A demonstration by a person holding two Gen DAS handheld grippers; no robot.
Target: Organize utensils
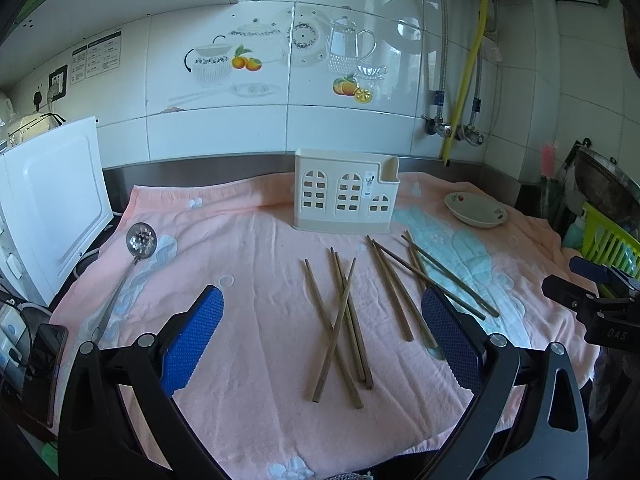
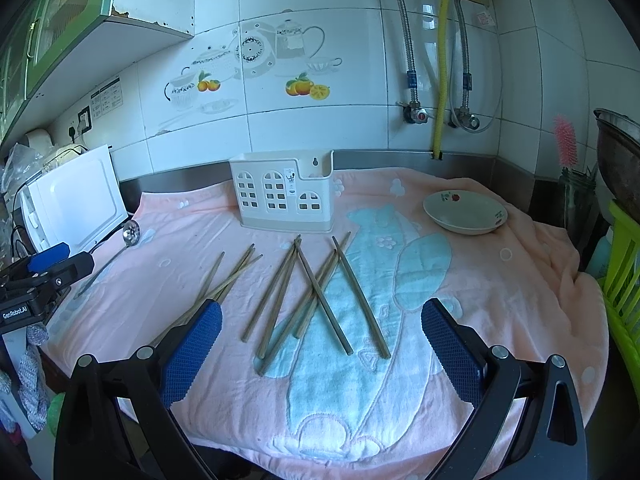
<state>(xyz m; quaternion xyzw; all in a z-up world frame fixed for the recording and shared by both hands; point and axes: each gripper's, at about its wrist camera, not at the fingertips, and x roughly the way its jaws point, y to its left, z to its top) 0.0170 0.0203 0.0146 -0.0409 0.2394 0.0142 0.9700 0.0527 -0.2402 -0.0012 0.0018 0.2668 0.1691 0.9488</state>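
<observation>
Chopsticks [image 1: 344, 320] are lying scattered mid-frame on the towel-draped tabletop [image 1: 240, 240], long axes running away toward the holder [image 1: 344, 192] above, just ahead of both the left claw [image 1: 320, 344] and the right claw [image 2: 320, 352], each gaping wide, gripping nothing.

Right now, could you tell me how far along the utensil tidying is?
Nothing looks done yet: the holder shows nothing inside. Nothing is in hand; the left gripper and right gripper are both open above the towel. Still left: the chopsticks and the slotted spoon lying loose.
</observation>
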